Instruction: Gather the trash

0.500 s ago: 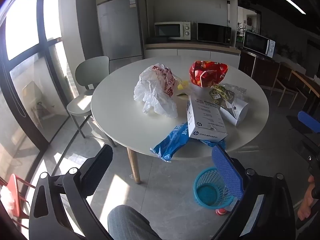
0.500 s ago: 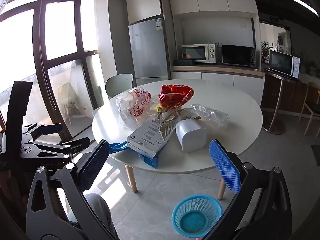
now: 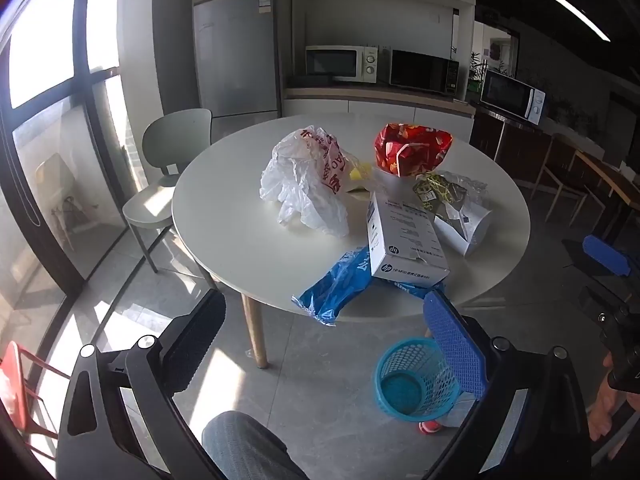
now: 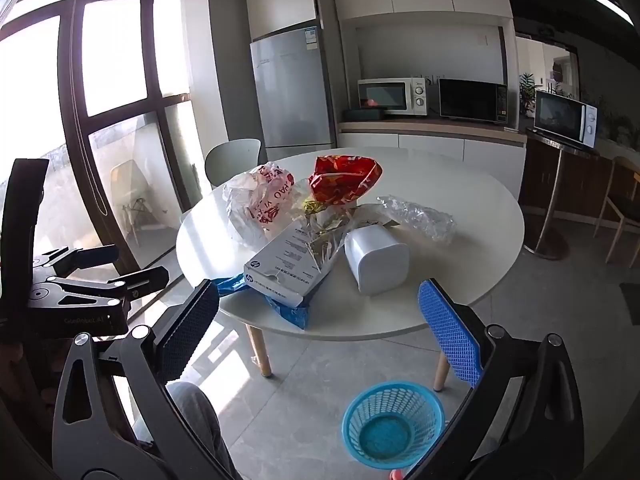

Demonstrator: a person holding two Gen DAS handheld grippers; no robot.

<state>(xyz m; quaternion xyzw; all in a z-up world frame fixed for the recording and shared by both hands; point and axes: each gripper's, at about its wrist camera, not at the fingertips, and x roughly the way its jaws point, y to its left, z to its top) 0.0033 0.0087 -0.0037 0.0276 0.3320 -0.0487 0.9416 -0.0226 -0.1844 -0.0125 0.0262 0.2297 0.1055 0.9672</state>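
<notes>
- The trash lies heaped on the round white bench (image 3: 224, 216): a white plastic bag (image 3: 304, 184), a red bag (image 3: 412, 148), a white box (image 3: 404, 240) resting on a blue bag (image 3: 336, 288), and a white cup (image 4: 376, 260).
- A blue basket (image 4: 394, 424) stands on the floor just beside the bench.
- The left tool (image 3: 320, 344) and right tool (image 4: 316, 328) hang released, grasping nothing, short of the bench.

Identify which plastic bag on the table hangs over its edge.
The blue plastic bag, pinned under the white HP box; the white printed bag and red bag lie fully on the table.
</notes>
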